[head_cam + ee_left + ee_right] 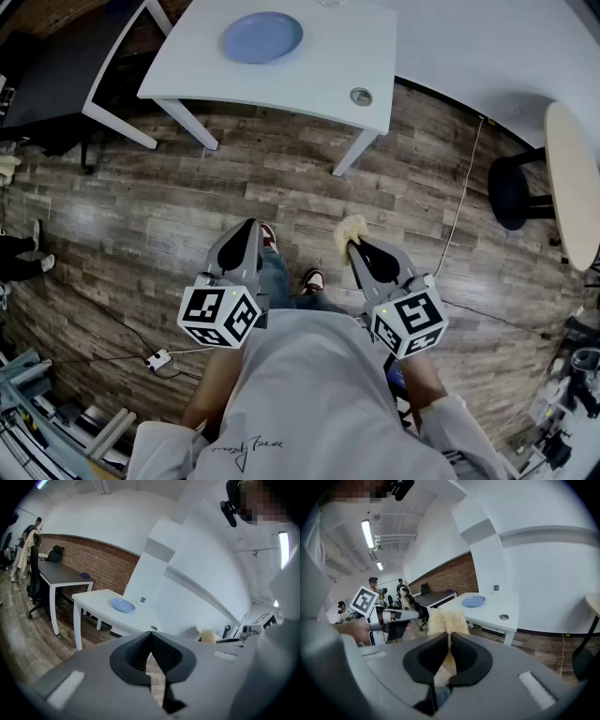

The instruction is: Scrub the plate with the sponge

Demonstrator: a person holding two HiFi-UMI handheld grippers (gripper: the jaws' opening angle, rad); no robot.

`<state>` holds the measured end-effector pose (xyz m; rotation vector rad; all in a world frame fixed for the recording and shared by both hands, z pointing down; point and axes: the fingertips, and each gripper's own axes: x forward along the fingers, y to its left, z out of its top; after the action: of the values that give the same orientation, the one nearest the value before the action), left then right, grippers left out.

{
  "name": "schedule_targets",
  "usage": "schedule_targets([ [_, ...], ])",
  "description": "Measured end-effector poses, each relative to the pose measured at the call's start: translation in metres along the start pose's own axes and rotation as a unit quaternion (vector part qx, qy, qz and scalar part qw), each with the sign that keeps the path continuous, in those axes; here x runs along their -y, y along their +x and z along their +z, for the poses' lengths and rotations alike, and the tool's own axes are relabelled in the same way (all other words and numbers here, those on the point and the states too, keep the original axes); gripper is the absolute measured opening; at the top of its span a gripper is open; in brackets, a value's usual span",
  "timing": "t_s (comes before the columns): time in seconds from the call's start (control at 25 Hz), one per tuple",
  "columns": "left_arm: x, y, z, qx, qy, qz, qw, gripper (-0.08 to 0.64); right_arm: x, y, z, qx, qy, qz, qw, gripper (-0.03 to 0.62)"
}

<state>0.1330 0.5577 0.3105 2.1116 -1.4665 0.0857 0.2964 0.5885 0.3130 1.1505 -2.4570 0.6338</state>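
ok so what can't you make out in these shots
- plate: too small and far in every view to tell clean from dirty.
- sponge: rear part hidden between the jaws of the right gripper.
- table: far side cut off by the head view's top edge.

Open floor (281,187) leads up to the white table (356,47).
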Motion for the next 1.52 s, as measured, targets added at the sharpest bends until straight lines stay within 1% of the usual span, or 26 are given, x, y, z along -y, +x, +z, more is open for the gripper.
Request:
schedule_targets([
  [0.24, -0.031, 0.028, 0.039, 0.012, 0.006, -0.023, 0.9996, 0.003, -0.005, 0.053, 0.035, 0.001, -0.004, 0.010, 1.000, 0.018],
  [0.4, -0.053, 0.039, 0.064, 0.019, 0.016, -0.035, 0.9991, 0.003, -0.016, 0.082, 0.053, 0.004, -0.009, 0.017, 1.000, 0.018],
  [0.64, -0.075, 0.049, 0.101, 0.029, 0.024, -0.053, 0.9979, 0.006, -0.023, 0.110, 0.083, 0.014, -0.004, 0.009, 1.000, 0.018],
  [0.76, -0.087, 0.051, 0.119, 0.049, 0.009, -0.062, 0.9968, 0.009, -0.026, 0.126, 0.099, 0.030, 0.009, 0.010, 0.999, 0.018],
  [0.84, -0.093, 0.053, 0.123, 0.047, 0.012, -0.066, 0.9967, 0.011, -0.029, 0.134, 0.110, 0.047, 0.017, 0.010, 0.999, 0.020],
  [0.96, -0.102, 0.057, 0.126, 0.036, 0.027, -0.071, 0.9965, 0.011, -0.035, 0.143, 0.127, 0.065, 0.009, 0.006, 0.998, 0.021],
  [1.08, -0.112, 0.059, 0.134, 0.033, 0.032, -0.079, 0.9958, 0.011, -0.038, 0.155, 0.139, 0.073, 0.002, -0.001, 0.997, 0.023],
  [1.2, -0.118, 0.062, 0.138, 0.033, 0.037, -0.085, 0.9951, 0.011, -0.037, 0.161, 0.144, 0.075, 0.003, -0.007, 0.997, 0.023],
  [1.28, -0.119, 0.063, 0.136, 0.031, 0.034, -0.091, 0.9948, 0.011, -0.037, 0.162, 0.144, 0.075, 0.004, -0.011, 0.997, 0.023],
  [1.4, -0.127, 0.063, 0.136, 0.026, 0.012, -0.105, 0.9940, 0.011, -0.039, 0.169, 0.145, 0.073, 0.005, -0.014, 0.997, 0.025],
  [1.52, -0.138, 0.067, 0.138, 0.023, 0.008, -0.096, 0.9951, 0.011, -0.038, 0.178, 0.148, 0.073, 0.006, -0.004, 0.997, 0.026],
])
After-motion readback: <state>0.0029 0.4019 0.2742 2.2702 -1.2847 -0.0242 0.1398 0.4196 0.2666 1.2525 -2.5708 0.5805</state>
